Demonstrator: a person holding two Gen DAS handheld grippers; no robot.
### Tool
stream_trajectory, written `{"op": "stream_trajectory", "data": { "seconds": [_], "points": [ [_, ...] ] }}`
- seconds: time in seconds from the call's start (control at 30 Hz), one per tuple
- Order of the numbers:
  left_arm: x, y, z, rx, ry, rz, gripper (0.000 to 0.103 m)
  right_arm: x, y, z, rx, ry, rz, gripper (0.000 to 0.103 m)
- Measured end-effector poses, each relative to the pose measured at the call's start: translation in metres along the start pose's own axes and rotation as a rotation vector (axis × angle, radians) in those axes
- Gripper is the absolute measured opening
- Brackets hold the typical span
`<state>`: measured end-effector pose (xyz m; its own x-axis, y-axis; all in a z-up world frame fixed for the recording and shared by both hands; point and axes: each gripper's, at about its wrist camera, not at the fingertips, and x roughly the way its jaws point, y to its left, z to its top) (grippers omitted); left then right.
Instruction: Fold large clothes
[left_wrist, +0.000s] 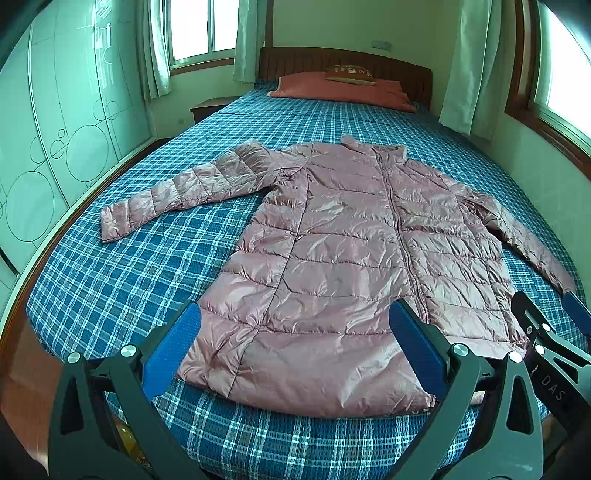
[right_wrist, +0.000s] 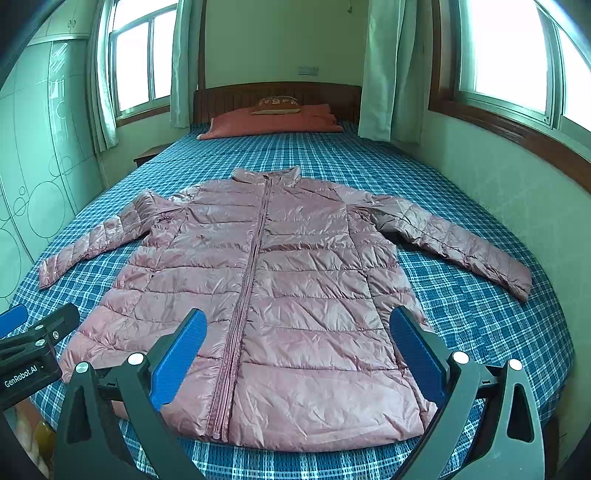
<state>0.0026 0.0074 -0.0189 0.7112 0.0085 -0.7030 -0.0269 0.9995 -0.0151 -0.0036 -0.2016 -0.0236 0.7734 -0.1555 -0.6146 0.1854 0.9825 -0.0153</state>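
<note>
left wrist: both grippers, left gripper (left_wrist: 295, 332) and right gripper (right_wrist: 297, 334), gape, seemingly above flat pink jacket (left_wrist: 351, 258).

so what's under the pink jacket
The pink jacket lies flat on the blue plaid bedsheet, which shows all around it. Anything beneath the jacket itself is covered.

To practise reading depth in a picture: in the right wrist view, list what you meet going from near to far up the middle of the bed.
Right tool → jacket hem → jacket collar → bare plaid sheet → red pillow → wooden headboard.
</note>
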Motion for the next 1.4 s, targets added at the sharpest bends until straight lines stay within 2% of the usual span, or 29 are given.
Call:
{"op": "stream_trajectory", "data": {
  "seconds": [0.5, 0.6, 0.7, 0.77, 0.83, 0.87, 0.93, 0.97, 1.0, 1.03, 1.07, 1.1, 1.17, 1.2, 1.23, 1.27, 1.4],
  "points": [
    [0.020, 0.002, 0.006, -0.009, 0.047, -0.006, 0.101, 0.014, 0.000, 0.000, 0.004, 0.032, 0.007, 0.098],
    [0.039, 0.015, 0.010, -0.068, 0.095, -0.021, 0.101, 0.024, -0.005, 0.001, 0.020, 0.048, 0.012, 0.098],
    [0.071, 0.036, 0.012, -0.146, 0.201, -0.059, 0.101, 0.038, -0.016, 0.002, 0.047, 0.062, 0.006, 0.098],
    [0.090, 0.053, 0.013, -0.202, 0.232, -0.039, 0.101, 0.050, -0.027, 0.004, 0.073, 0.076, 0.014, 0.098],
    [0.105, 0.070, 0.017, -0.238, 0.225, 0.003, 0.101, 0.064, -0.041, 0.006, 0.106, 0.092, 0.030, 0.098],
    [0.113, 0.079, 0.020, -0.253, 0.221, 0.035, 0.097, 0.071, -0.048, 0.007, 0.124, 0.100, 0.035, 0.098],
    [0.129, 0.099, 0.024, -0.288, 0.224, 0.094, 0.073, 0.084, -0.065, 0.009, 0.170, 0.098, 0.033, 0.094],
    [0.138, 0.111, 0.026, -0.316, 0.238, 0.126, 0.059, 0.091, -0.073, 0.010, 0.187, 0.107, 0.022, 0.074],
    [0.148, 0.124, 0.027, -0.351, 0.256, 0.151, 0.055, 0.099, -0.081, 0.010, 0.204, 0.126, 0.012, 0.060],
    [0.157, 0.136, 0.027, -0.384, 0.270, 0.170, 0.052, 0.107, -0.091, 0.010, 0.230, 0.146, 0.002, 0.051],
    [0.164, 0.148, 0.027, -0.408, 0.278, 0.189, 0.045, 0.113, -0.101, 0.010, 0.264, 0.158, 0.003, 0.051],
    [0.171, 0.157, 0.028, -0.426, 0.286, 0.213, 0.043, 0.118, -0.112, 0.010, 0.297, 0.159, 0.011, 0.051],
    [0.183, 0.177, 0.029, -0.465, 0.294, 0.253, 0.043, 0.127, -0.135, 0.011, 0.356, 0.149, 0.007, 0.052],
    [0.186, 0.186, 0.030, -0.492, 0.292, 0.275, 0.047, 0.130, -0.148, 0.012, 0.390, 0.139, 0.002, 0.054],
    [0.189, 0.195, 0.030, -0.521, 0.291, 0.301, 0.053, 0.134, -0.161, 0.013, 0.422, 0.130, -0.002, 0.061],
    [0.192, 0.204, 0.030, -0.550, 0.288, 0.322, 0.065, 0.136, -0.175, 0.014, 0.459, 0.119, -0.009, 0.067],
    [0.196, 0.230, 0.030, -0.628, 0.244, 0.430, 0.082, 0.148, -0.244, 0.010, 0.644, 0.054, -0.025, 0.071]
  ]
}}
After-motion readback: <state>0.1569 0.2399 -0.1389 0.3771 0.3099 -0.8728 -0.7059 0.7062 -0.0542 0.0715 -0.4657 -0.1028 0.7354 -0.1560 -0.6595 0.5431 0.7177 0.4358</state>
